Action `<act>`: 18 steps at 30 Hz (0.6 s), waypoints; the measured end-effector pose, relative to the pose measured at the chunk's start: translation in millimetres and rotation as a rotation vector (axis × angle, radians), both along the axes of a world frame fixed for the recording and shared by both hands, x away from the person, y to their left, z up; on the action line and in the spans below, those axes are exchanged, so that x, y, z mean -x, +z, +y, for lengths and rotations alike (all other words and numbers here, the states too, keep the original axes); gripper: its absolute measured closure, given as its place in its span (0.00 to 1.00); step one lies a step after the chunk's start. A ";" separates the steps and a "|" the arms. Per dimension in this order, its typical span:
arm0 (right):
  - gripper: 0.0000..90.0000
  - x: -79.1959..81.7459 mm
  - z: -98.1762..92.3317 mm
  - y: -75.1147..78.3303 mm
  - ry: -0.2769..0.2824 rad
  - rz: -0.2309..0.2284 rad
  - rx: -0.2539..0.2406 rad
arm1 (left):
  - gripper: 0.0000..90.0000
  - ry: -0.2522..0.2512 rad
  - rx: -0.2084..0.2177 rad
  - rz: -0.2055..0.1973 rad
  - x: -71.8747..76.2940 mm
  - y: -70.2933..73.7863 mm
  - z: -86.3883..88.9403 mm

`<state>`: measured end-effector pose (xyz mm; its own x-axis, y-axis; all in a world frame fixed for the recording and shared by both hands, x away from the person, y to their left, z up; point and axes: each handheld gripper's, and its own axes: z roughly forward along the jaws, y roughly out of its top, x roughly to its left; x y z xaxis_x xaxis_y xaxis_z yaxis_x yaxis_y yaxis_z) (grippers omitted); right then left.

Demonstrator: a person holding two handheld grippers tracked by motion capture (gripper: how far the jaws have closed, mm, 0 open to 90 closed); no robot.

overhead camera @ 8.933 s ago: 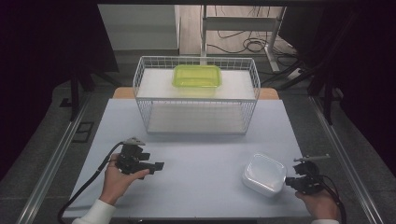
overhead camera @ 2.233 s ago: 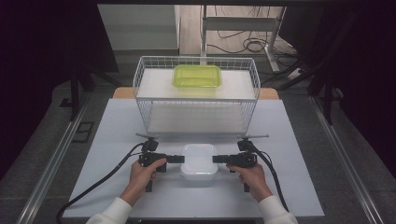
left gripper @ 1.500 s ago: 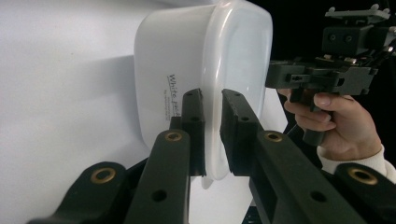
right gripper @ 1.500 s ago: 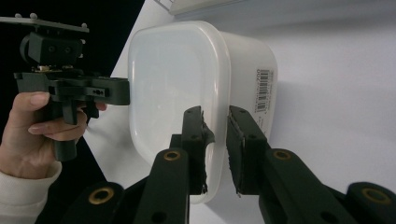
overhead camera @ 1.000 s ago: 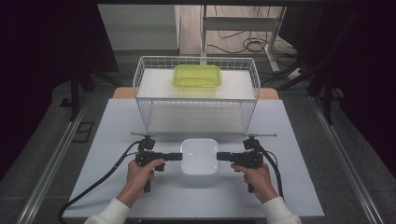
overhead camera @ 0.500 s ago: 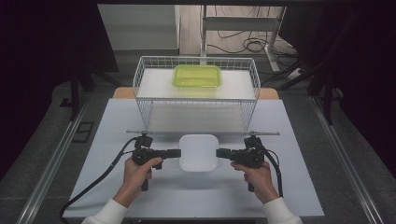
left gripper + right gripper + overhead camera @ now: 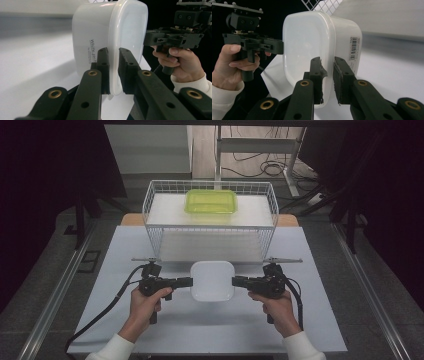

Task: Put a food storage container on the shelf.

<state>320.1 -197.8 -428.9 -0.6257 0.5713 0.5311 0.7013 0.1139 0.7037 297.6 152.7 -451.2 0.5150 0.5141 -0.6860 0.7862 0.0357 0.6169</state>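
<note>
A white lidded container [image 7: 212,280] hangs level over the middle of the table, held from both sides. My left gripper [image 7: 190,281] is shut on its left rim and my right gripper [image 7: 234,281] on its right rim. In the left gripper view the two black jaws pinch the edge of the container [image 7: 100,35] at my left gripper [image 7: 113,53], with the other gripper [image 7: 152,40] across from it. In the right gripper view my right gripper [image 7: 327,62] clamps the container [image 7: 309,42] the same way, and the left gripper [image 7: 278,47] grips the far edge.
A white wire basket [image 7: 155,227] stands at the back of the white table [image 7: 150,330], just beyond the container. A green lidded box [image 7: 211,201] lies in the basket's far part. Cables trail from both grippers toward the table's front.
Both grippers have risen together with the white container between them, and it now sits a little closer to the basket in the high view. Both grips are unchanged.
</note>
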 end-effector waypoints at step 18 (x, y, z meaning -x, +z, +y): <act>0.86 -2.7 0.0 27.8 -0.006 -0.065 -0.008 | 0.89 -0.008 -0.007 -0.066 -6.7 36.2 0.3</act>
<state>322.7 -197.7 -401.2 -0.6557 0.5709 0.4941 0.6550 0.1045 0.7484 304.2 153.0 -414.9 0.5632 0.5146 -0.6465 0.7439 0.0250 0.6679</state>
